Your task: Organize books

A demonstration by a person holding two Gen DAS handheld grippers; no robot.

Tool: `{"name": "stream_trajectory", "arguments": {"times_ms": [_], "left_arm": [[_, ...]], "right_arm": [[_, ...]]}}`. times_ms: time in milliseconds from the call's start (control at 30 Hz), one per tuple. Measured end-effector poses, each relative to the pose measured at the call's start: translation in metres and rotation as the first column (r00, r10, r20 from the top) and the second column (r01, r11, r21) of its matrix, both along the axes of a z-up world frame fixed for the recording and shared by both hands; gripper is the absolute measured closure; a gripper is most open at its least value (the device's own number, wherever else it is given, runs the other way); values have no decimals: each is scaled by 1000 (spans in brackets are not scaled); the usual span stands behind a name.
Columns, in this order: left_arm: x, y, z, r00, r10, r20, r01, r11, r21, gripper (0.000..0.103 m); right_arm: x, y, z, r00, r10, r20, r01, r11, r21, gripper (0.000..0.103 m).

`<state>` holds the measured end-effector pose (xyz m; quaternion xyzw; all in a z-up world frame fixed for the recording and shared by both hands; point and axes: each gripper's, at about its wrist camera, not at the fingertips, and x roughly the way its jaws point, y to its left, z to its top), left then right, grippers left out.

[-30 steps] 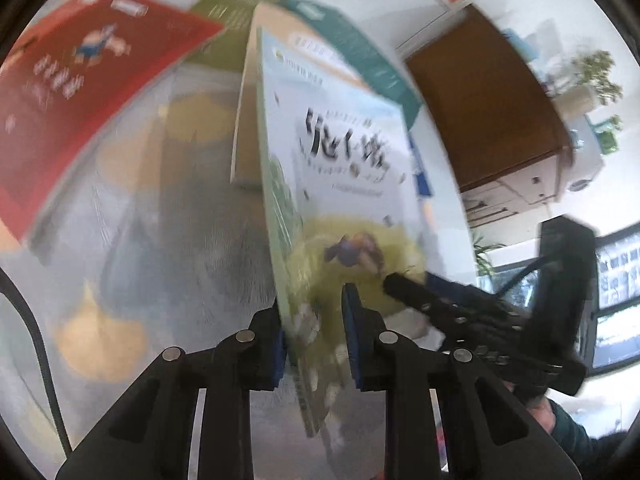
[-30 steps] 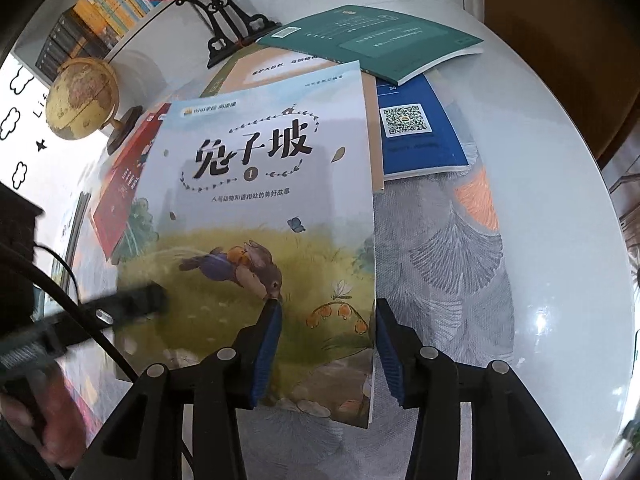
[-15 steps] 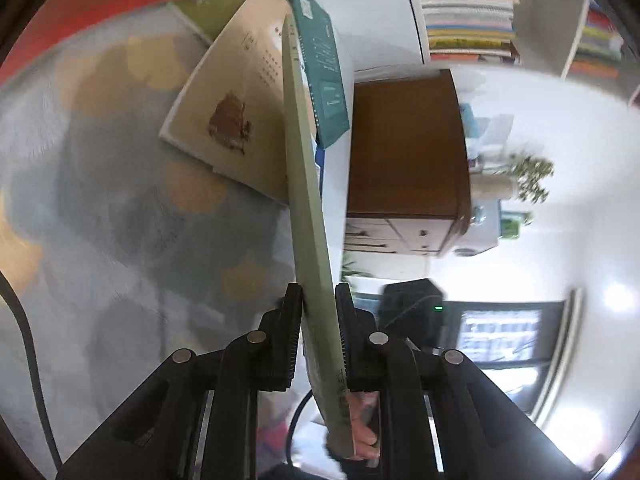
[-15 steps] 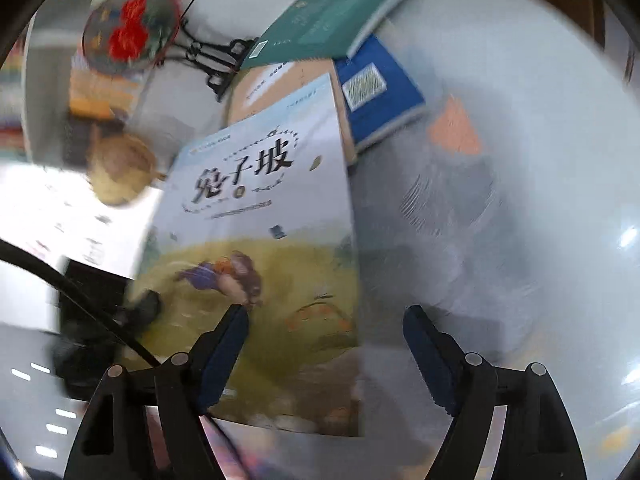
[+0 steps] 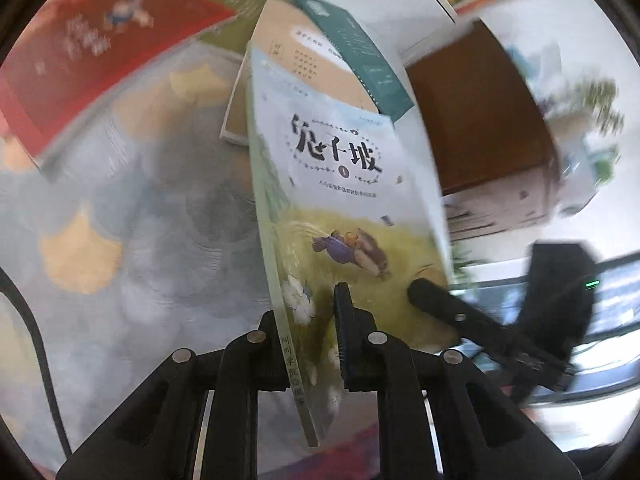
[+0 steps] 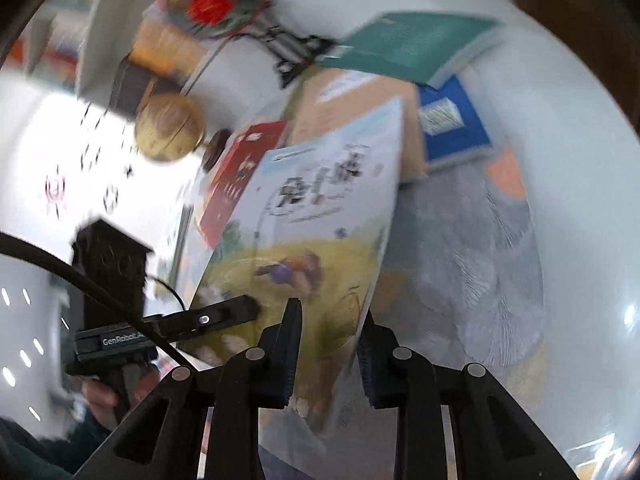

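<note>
Lying flat at far left on the leaf-patterned grey tabletop [image 5: 152, 216]: a red paperback book [image 5: 92, 52], with a tan paperback [image 5: 296, 56] and a dark teal paperback [image 5: 360, 56] overlapping farther in. Gripping the spine edge of the pale blue-and-green picture book with a rabbit on its cover [image 5: 340, 200], lifted and tilted above the tabletop: the left tool [image 5: 310, 316], jaws narrow and easing apart slightly while pressing the book. Closing narrow on the opposite edge of that book: the right tool [image 6: 328, 336], with a blue paperback [image 6: 452, 124] lying beyond.
</note>
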<state>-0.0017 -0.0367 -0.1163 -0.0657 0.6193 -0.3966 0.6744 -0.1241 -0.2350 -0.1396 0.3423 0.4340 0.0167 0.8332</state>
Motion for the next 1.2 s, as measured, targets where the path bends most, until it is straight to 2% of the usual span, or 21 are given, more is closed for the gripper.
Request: {"name": "stream_trajectory", "arguments": {"times_ms": [33, 100, 300, 433, 533, 667, 833, 1000, 1100, 1200], "left_arm": [[-4, 0, 5, 999, 9, 43, -11, 1000, 26, 87], [-5, 9, 10, 995, 37, 90, -42, 998, 48, 86], [-2, 50, 33, 988, 90, 125, -88, 996, -23, 87], [6, 64, 38, 985, 133, 112, -126, 990, -64, 86], [8, 79, 46, 980, 149, 132, -137, 986, -92, 86], [26, 122, 60, 973, 174, 151, -152, 978, -146, 86], [59, 188, 78, 952, 250, 175, -219, 959, -180, 86], [102, 272, 86, 911, 355, 212, -320, 930, -183, 86], [131, 322, 82, 885, 404, 231, -373, 913, -167, 87], [156, 358, 71, 871, 428, 243, -408, 904, -132, 87]], "right_arm": [[2, 8, 5, 999, 32, 2, -32, 998, -51, 77], [3, 17, 8, 995, 98, 17, -97, 992, -80, 77], [2, 45, 23, 970, 236, 65, -226, 965, -135, 77], [7, 67, 34, 958, 267, 103, -249, 955, -160, 77], [16, 87, 41, 954, 280, 105, -257, 947, -192, 77], [34, 121, 59, 946, 303, 114, -269, 932, -243, 77], [80, 186, 83, 919, 371, 132, -317, 895, -313, 77], [145, 259, 92, 878, 456, 143, -383, 851, -360, 76], [188, 303, 89, 851, 504, 146, -427, 827, -365, 75], [232, 347, 77, 830, 542, 132, -470, 807, -357, 75]]}}
